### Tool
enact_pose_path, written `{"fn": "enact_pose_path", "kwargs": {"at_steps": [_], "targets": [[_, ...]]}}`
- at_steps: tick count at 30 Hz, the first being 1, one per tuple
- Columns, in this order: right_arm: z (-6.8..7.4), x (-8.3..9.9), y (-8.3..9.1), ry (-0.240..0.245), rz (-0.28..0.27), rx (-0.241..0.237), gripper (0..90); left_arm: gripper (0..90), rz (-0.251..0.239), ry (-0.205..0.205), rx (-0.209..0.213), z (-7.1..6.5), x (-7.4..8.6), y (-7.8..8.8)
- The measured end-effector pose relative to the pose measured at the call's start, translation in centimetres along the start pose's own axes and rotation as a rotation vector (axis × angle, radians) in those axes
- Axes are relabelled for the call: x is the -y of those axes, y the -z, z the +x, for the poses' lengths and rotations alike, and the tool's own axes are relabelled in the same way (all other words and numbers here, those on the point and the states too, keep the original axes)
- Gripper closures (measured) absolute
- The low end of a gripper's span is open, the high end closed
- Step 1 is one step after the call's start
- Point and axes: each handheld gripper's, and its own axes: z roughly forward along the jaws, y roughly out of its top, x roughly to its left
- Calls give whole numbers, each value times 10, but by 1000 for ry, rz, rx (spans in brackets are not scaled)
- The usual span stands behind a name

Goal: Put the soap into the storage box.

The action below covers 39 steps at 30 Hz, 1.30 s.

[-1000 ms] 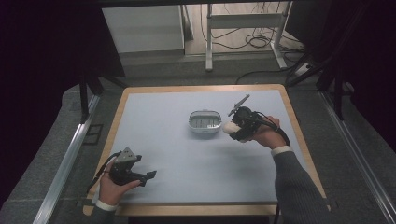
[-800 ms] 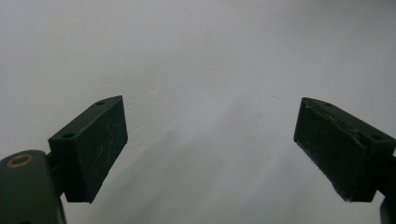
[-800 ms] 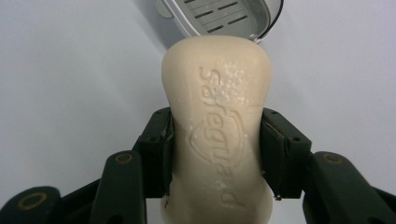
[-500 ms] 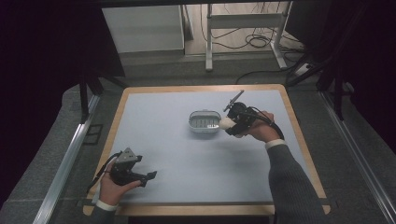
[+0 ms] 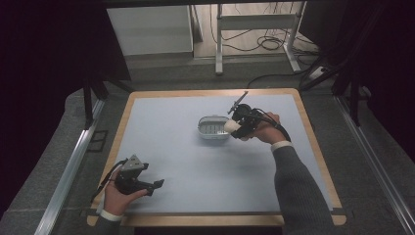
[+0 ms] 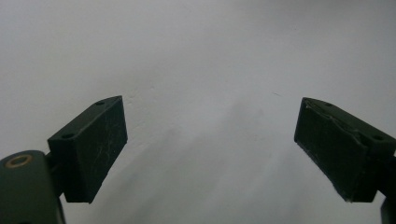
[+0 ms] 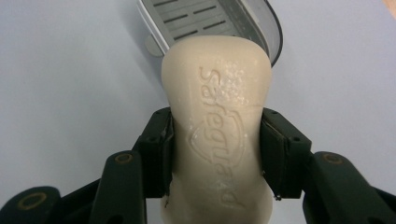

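The cream oval soap bar (image 7: 216, 130), stamped with raised lettering, sits clamped between the right gripper (image 7: 216, 149)'s jaws, its far end hiding part of the white slotted soap dish (image 7: 205, 21). From above the soap is a pale blob at the dish's edge. The left gripper (image 6: 210, 140) gapes wide over the pale blue table (image 5: 171, 127).

soap bar (image 7: 215, 135) between the 2 jaws of right gripper (image 7: 215, 154) | soap dish (image 7: 219, 21) just beyond jaw tips, on table (image 7: 70, 70)
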Motion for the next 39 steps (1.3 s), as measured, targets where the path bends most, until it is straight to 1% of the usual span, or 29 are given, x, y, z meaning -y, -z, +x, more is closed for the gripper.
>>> {"fn": "enact_pose_path", "kwargs": {"at_steps": [6,9,15,21,24,26,28,29,32,33,34,36,39], "targets": [[-2,-10,-1,13,-5,-1,494,100,-7,0,-4,1,0,2],[-2,-14,0,28,-26,-10,494,99,-7,0,-2,1,0,2],[-2,-19,-2,39,-23,-6,494,100,-10,1,-2,1,0,2],[-5,-24,-6,38,-25,3,494,100,-7,-2,-4,1,0,2],[-5,-27,-7,46,-31,0,493,99,-6,-2,-4,1,0,2],[-6,-29,-8,44,-37,-7,494,100,-6,1,-3,1,0,2],[-6,-31,-10,55,-29,-5,494,100,-6,1,-3,1,0,2],[-7,-32,-11,53,-26,-7,494,100,-6,1,-2,1,0,2],[-8,-35,-15,61,-27,-14,494,100,-9,1,-3,1,0,2],[-8,-36,-16,73,-28,-30,493,100,-9,1,-3,1,0,2],[-8,-37,-18,71,-31,-37,493,100,-9,1,-3,1,0,2],[-8,-39,-20,79,-25,-32,494,99,-9,1,-4,1,0,2],[-10,-43,-25,87,-21,-38,493,100,-8,0,0,1,0,2]]}}
